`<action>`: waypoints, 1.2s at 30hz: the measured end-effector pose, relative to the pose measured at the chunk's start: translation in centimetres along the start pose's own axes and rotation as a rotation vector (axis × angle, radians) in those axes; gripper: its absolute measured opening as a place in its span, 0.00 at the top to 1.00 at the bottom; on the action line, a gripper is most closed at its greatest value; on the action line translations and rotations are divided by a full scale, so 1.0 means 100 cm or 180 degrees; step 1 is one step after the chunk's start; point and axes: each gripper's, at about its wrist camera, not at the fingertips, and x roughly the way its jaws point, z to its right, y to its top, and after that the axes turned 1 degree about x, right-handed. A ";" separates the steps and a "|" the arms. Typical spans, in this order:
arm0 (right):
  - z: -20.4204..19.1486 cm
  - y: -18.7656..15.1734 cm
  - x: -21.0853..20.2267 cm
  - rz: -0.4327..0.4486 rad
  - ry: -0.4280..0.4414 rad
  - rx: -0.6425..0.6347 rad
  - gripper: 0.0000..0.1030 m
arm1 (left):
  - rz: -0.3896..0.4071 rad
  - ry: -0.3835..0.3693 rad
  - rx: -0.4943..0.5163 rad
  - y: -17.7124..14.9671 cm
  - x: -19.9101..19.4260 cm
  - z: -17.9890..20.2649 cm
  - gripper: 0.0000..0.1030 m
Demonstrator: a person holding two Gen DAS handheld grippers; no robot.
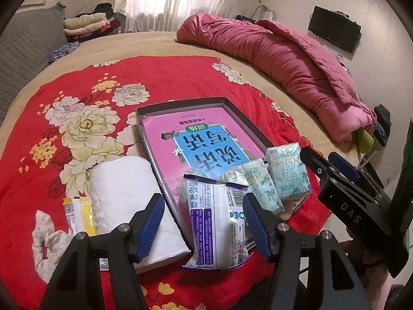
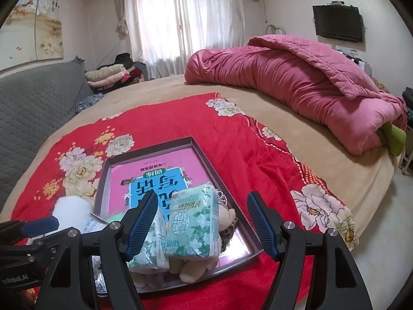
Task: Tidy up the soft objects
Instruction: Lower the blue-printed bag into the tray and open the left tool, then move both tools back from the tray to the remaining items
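A bedroom: a bed under a red floral blanket carries a shallow tray lined with a pink book cover. Green tissue packs and a plush toy crowd the tray's 5 o'clock corner, likely gathered there to sort. The left tool hangs spread around a white packet lying over the tray's near rim, pads apart from it. The right tool is spread above the packs, pinching nothing. A paper roll and yellow sachet wait at 9 o'clock; a pink quilt is well apart.
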 end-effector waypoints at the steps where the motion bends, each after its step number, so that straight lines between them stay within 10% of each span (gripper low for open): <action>1: 0.000 0.001 -0.001 0.0006 -0.0003 -0.0002 0.29 | 0.0003 -0.0003 -0.0007 0.000 -0.002 -0.001 0.39; 23: -0.068 0.014 -0.050 0.0146 0.0319 -0.0367 0.29 | 0.0215 0.0003 -0.0229 -0.011 -0.064 -0.041 0.39; 36: -0.170 -0.010 -0.074 -0.0015 0.0928 -0.0899 0.29 | 0.0175 0.0529 -0.0709 -0.062 -0.100 -0.152 0.39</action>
